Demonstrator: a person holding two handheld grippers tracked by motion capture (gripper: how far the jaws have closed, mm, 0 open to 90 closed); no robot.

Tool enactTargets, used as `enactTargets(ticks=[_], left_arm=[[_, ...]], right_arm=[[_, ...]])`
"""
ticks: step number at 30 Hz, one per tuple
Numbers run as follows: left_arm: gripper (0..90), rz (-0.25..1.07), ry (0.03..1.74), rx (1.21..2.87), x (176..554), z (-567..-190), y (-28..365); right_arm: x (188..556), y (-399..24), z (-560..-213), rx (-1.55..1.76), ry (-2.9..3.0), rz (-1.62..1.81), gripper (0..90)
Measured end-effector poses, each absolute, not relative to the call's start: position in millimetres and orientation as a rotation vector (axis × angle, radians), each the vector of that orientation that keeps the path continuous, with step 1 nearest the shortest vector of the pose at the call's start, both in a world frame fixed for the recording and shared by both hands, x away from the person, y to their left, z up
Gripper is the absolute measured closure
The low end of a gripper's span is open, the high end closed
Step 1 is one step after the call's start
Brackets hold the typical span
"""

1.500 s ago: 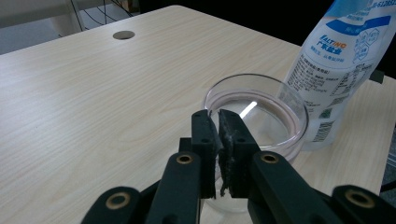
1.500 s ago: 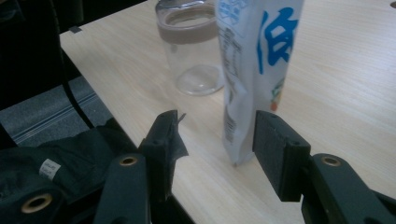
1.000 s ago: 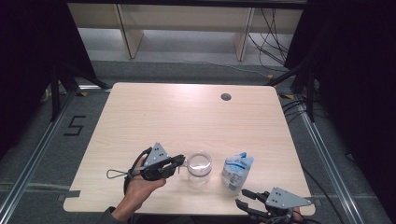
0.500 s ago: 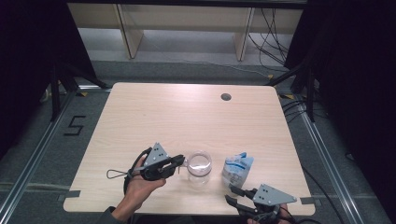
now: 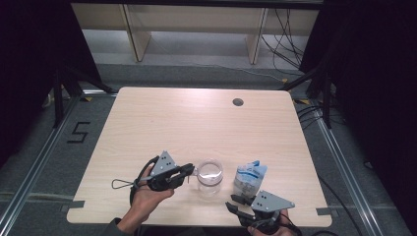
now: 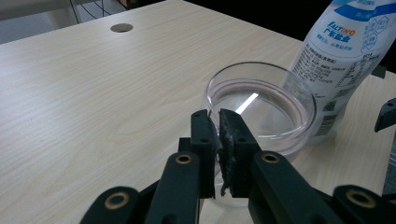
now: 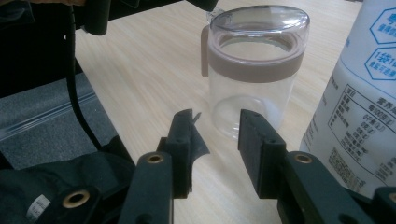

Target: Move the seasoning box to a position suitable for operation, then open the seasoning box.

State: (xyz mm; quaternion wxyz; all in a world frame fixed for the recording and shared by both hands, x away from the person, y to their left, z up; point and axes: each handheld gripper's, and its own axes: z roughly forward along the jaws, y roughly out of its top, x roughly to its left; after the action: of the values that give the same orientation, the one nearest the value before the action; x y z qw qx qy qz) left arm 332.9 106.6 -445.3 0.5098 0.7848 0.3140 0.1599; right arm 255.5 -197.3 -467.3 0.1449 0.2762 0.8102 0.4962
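Jar, lower centre of high view: clear, rigid, light, likely slippery/fragile. L gripper pinches its handle, the best hold. R gripper half-spread, closing, nothing between; bag beside.

We see the far table bare; near our edge the glass jar and salt bag stand just beside each other, leaving 1 narrow gap.
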Motion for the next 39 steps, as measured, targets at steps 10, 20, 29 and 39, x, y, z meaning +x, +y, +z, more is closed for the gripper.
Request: enactTargets(ticks=[10,20,29,39], left_arm=[[84.0,0.389,0.750,1.893,332,-446,107],[84.1,0.389,0.741,1.881,332,-447,107],[84.0,0.390,0.744,1.873,332,-448,107],[84.0,0.388,0.739,1.870,332,-448,107]], right_arm=[[258,-186,-470,0.796,2.340,1.432,70.8],[264,-175,-473,0.790,2.334,1.395,77.3],[270,-172,-474,0.799,2.308,1.370,81.2],[273,-168,-473,0.770,2.284,1.359,85.7]])
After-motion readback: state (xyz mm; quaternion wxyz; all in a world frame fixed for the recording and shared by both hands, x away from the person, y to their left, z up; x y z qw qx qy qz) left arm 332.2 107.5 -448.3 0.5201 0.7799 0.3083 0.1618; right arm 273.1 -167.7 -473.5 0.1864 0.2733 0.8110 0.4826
